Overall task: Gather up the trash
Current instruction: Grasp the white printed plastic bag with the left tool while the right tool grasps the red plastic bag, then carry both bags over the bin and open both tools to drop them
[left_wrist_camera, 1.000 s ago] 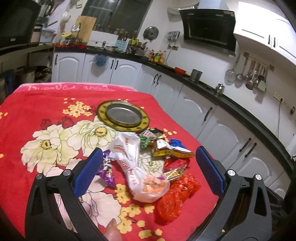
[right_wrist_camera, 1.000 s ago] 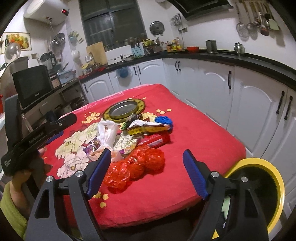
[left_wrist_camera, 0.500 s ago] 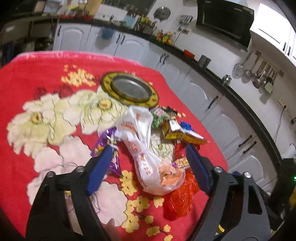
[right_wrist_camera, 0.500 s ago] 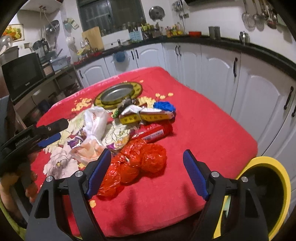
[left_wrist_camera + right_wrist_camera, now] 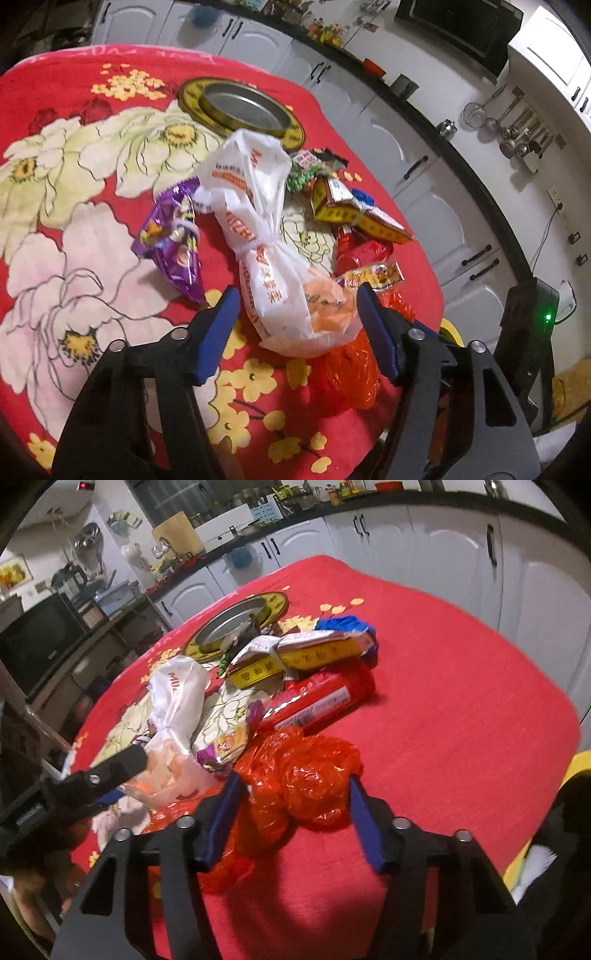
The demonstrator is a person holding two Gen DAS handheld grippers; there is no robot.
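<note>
A pile of trash lies on the red flowered tablecloth (image 5: 55,206). A knotted white plastic bag (image 5: 280,280) sits between the open jaws of my left gripper (image 5: 295,299), its fat end level with the blue fingertips. A crumpled red plastic bag (image 5: 306,775) lies between the open jaws of my right gripper (image 5: 291,786). The white bag (image 5: 177,701) and left gripper finger (image 5: 114,771) also show in the right wrist view. A purple wrapper (image 5: 173,240), yellow boxes (image 5: 351,214) (image 5: 291,657) and a red packet (image 5: 314,705) lie around them.
A round gold-rimmed metal tray (image 5: 240,110) (image 5: 236,624) sits beyond the pile. A yellow-rimmed bin (image 5: 580,764) stands off the table's right edge. White kitchen cabinets (image 5: 417,170) run behind the table.
Both grippers have moved forward and down toward the pile. The left now straddles the white bag and the right straddles the red bag. Both jaws stay open.
</note>
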